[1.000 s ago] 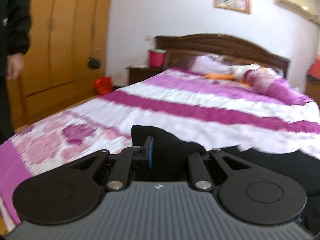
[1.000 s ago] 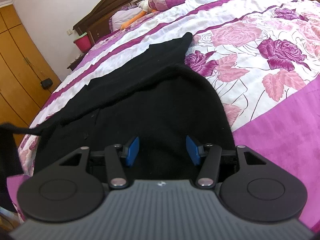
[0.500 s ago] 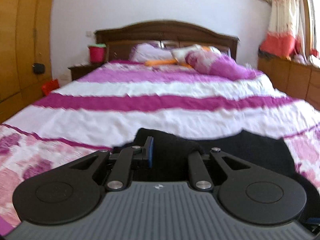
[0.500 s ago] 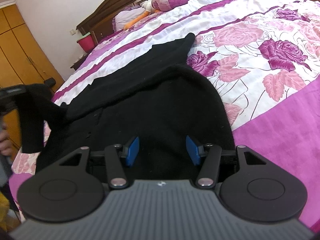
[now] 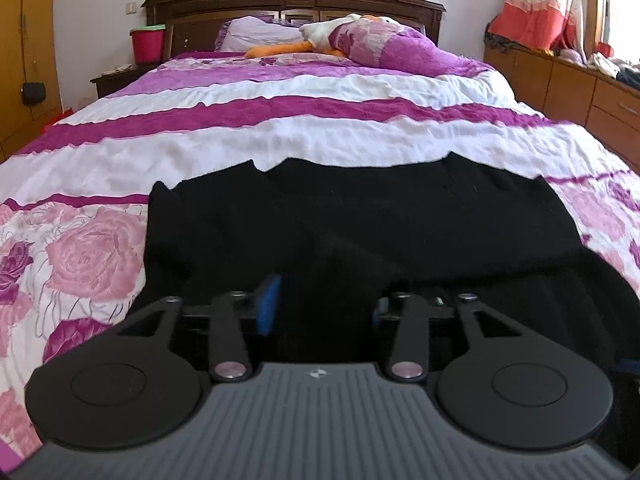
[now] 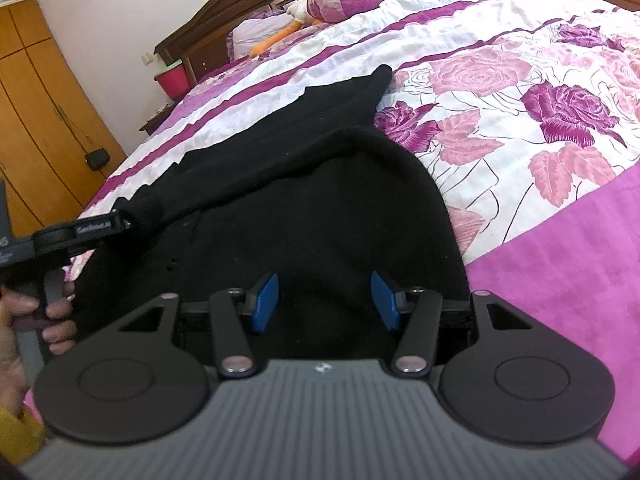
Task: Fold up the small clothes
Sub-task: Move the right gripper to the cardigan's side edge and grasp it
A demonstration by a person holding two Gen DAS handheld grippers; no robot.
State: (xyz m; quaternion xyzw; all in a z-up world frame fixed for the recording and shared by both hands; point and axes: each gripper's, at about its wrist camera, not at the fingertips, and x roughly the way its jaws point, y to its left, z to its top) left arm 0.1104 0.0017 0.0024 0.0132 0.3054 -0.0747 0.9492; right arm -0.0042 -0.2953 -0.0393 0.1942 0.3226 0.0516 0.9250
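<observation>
While the soft black knit garment lies on the floral purple-and-white bedspread with one side folded in, the left gripper has just been opened (fingers apart, cloth between, unpressed); the right gripper is likewise held apart, and further folds are judged outstanding.

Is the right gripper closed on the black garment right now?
No. In the right wrist view the right gripper has its blue pads standing apart, with the black garment lying flat beneath them on the bedspread.
</observation>
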